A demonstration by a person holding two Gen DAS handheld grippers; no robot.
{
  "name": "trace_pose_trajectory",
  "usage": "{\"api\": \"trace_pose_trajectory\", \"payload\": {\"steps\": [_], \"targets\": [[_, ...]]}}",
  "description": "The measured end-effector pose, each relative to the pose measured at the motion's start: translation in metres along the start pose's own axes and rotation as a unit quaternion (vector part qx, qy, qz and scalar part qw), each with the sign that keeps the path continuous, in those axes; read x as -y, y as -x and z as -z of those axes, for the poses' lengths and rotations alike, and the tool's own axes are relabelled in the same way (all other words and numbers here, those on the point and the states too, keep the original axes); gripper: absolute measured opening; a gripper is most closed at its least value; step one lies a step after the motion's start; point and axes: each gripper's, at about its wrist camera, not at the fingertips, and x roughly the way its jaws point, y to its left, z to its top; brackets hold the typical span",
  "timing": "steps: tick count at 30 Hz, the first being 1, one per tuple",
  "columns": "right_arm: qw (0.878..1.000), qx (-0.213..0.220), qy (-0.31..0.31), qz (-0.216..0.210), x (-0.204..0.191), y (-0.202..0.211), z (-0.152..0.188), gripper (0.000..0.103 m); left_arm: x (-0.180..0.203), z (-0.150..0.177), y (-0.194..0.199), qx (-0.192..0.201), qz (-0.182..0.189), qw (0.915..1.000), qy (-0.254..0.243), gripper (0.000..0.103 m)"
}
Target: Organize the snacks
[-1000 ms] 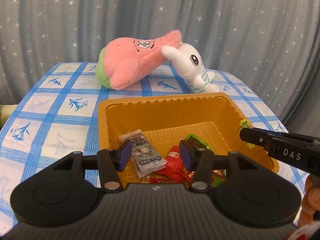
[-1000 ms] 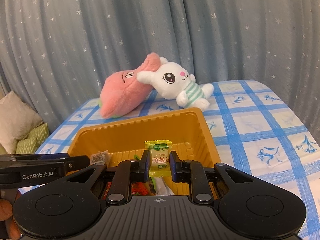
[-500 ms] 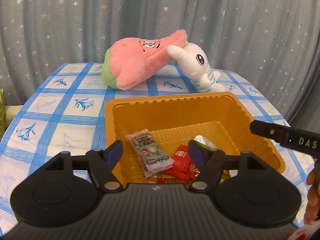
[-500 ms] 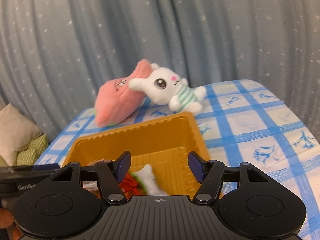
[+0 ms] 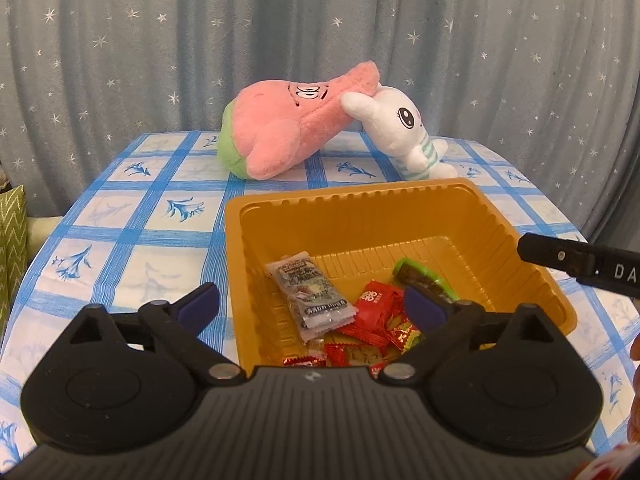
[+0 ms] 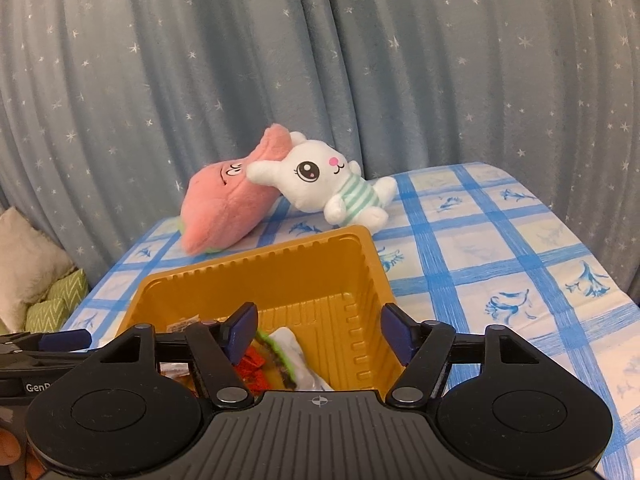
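Note:
An orange plastic tray point(image 5: 360, 204) sits on the checked table and holds several snack packets: a grey packet point(image 5: 312, 292), red packets point(image 5: 376, 304) and a green-edged packet point(image 5: 424, 276). My left gripper point(image 5: 312, 304) is open and empty above the tray's near left corner. My right gripper point(image 6: 320, 328) is open and empty above the tray point(image 6: 280, 264), over a green-and-white packet point(image 6: 288, 352). Its finger also shows in the left wrist view point(image 5: 576, 260) over the tray's right rim.
A pink plush point(image 5: 292, 128) and a white bunny plush point(image 5: 404, 136) lie behind the tray. A blue starred curtain backs the table. Green and cream cushions point(image 6: 48, 280) sit off the table's left edge. The table point(image 6: 520, 272) extends right of the tray.
My right gripper opened and dropped the yellow-green packet into the tray. My left gripper opened wider. Both pulled back slightly.

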Motion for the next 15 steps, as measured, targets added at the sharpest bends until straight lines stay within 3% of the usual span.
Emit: {"api": "trace_pose_trajectory", "payload": {"steps": [4, 15], "targets": [[1.000, -0.005, 0.002, -0.003, -0.003, 0.008, 0.003, 0.078, 0.004, 0.007, 0.014, 0.002, -0.002, 1.0000, -0.006, 0.103], [0.999, -0.037, 0.033, -0.007, -0.014, 0.052, 0.027, 0.083, 0.007, 0.044, 0.077, 0.005, 0.003, 0.9996, 0.028, 0.103]]}}
